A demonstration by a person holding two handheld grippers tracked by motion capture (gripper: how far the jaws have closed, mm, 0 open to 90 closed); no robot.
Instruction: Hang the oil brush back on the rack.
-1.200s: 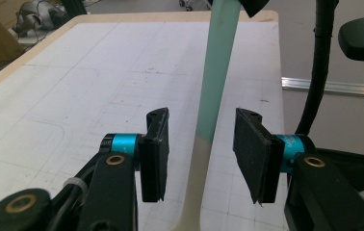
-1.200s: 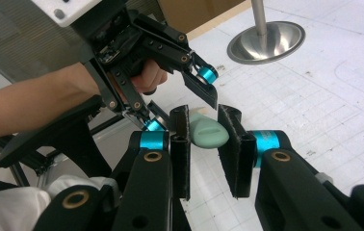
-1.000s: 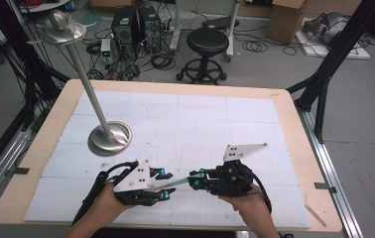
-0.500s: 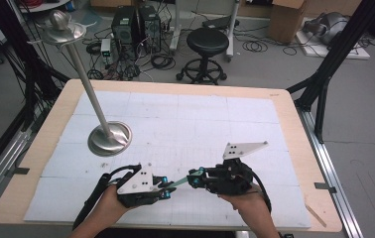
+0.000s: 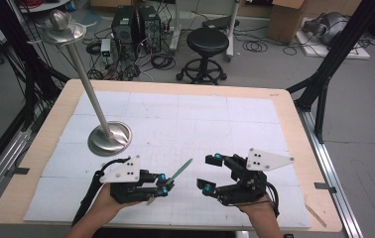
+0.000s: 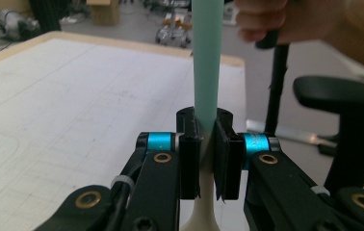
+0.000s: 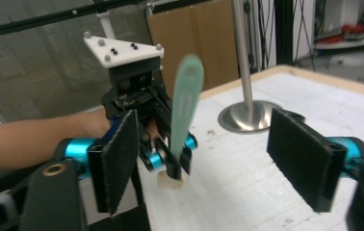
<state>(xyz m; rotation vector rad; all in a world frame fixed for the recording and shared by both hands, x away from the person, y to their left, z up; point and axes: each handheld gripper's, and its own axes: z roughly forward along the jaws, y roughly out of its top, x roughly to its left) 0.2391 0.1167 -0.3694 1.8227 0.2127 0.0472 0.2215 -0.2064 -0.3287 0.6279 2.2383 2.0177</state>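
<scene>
On the white counter [image 5: 185, 124], the left gripper [image 5: 164, 186] clenched the green spatula [image 5: 180, 170], its long axis pointing toward the right gripper [image 5: 209, 173], whose jaws had just opened, released.

The left gripper [image 5: 161, 187] is clamped tight, pointing toward the right gripper [image 5: 209, 173], whose jaws have just been opening and stand wide.
</scene>
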